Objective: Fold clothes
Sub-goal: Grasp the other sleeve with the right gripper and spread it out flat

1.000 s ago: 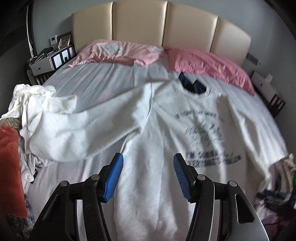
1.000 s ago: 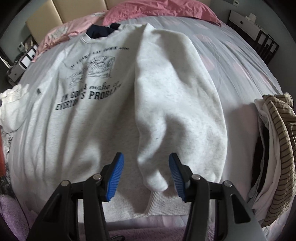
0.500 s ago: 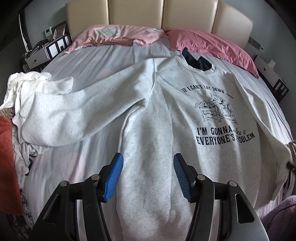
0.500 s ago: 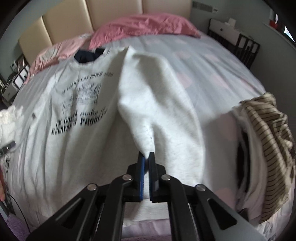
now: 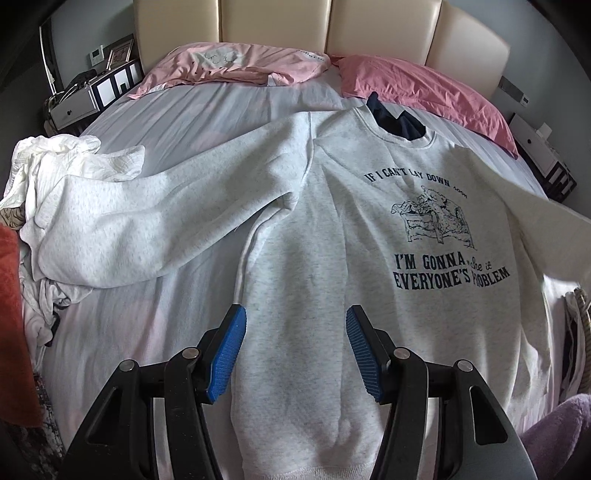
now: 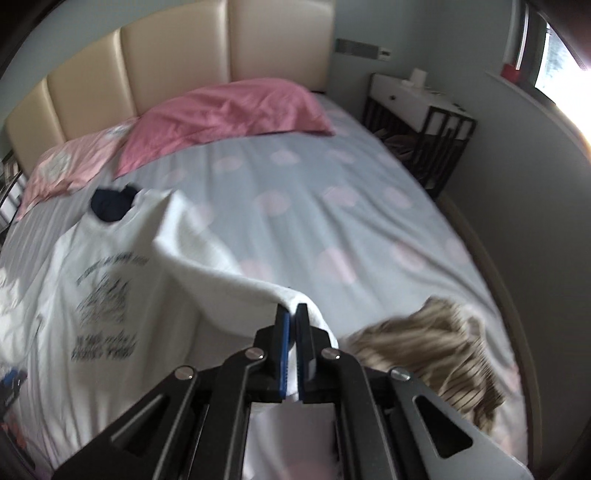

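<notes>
A light grey sweatshirt (image 5: 325,258) with dark printed text lies face up on the bed, its left sleeve (image 5: 147,221) spread out to the left. My left gripper (image 5: 293,347) is open and empty above the sweatshirt's lower body. My right gripper (image 6: 293,317) is shut on the sweatshirt's right sleeve (image 6: 221,273), near the cuff, and holds it lifted off the bed and out to the right. The sweatshirt (image 6: 103,295) is blurred in the right wrist view.
Two pink pillows (image 5: 424,88) lie at the cream headboard (image 5: 332,33). A white garment pile (image 5: 40,170) is at the bed's left edge. A striped garment pile (image 6: 443,347) is at the right edge. Nightstands (image 6: 417,110) stand on both sides.
My right gripper closed on the right sleeve's cuff end, then lifted it up and out to the right. The left gripper stayed open and drew back slightly over the sweatshirt's body.
</notes>
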Demonstrator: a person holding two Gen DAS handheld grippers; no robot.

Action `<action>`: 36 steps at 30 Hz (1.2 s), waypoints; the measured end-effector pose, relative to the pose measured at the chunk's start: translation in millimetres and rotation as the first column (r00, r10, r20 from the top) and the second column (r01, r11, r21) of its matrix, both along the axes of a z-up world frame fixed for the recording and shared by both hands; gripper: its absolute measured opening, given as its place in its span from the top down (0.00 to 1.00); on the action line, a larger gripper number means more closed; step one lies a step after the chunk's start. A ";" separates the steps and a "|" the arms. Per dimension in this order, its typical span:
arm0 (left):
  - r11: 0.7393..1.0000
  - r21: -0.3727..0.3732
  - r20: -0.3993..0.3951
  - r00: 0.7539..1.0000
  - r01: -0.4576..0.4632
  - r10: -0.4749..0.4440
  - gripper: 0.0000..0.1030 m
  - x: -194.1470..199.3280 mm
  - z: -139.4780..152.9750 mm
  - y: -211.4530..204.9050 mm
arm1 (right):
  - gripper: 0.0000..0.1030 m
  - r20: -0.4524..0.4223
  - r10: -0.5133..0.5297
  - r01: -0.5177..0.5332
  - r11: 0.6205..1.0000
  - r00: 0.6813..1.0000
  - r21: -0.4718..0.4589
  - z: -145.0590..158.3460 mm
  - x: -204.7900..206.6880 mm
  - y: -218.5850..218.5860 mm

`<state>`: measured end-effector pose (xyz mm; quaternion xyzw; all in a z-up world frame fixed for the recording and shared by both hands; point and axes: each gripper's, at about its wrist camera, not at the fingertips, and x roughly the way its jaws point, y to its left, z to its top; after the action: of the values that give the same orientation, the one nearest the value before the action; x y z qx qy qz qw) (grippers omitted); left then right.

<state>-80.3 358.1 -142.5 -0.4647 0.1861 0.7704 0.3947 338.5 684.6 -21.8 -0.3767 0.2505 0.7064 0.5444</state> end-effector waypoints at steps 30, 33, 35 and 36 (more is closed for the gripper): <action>0.985 -0.169 -0.142 0.989 0.023 -0.048 0.44 -16.4 -52.8 79.1 | 0.69 -0.003 -0.166 0.165 0.983 0.986 -0.081 -108.5 107.9 307.5; 0.984 -0.173 -0.152 0.986 0.042 -0.069 0.44 -9.5 -50.3 79.4 | 0.48 -0.081 -0.190 0.181 0.978 0.978 -0.100 -100.5 132.7 302.8; 0.984 -0.169 -0.161 0.984 0.046 -0.073 0.44 -6.7 -46.7 78.3 | 0.33 -0.139 -0.214 0.198 0.973 0.967 -0.117 -97.2 152.4 299.7; 0.986 -0.162 -0.168 0.983 0.042 -0.069 0.44 -6.5 -43.9 77.8 | 0.33 -0.153 -0.248 0.227 0.964 0.957 -0.141 -100.5 162.8 298.6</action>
<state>-86.9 435.9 -186.4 -0.4207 0.2929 0.7793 0.3604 501.3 983.1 -122.3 -0.3149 0.3821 0.6486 0.5781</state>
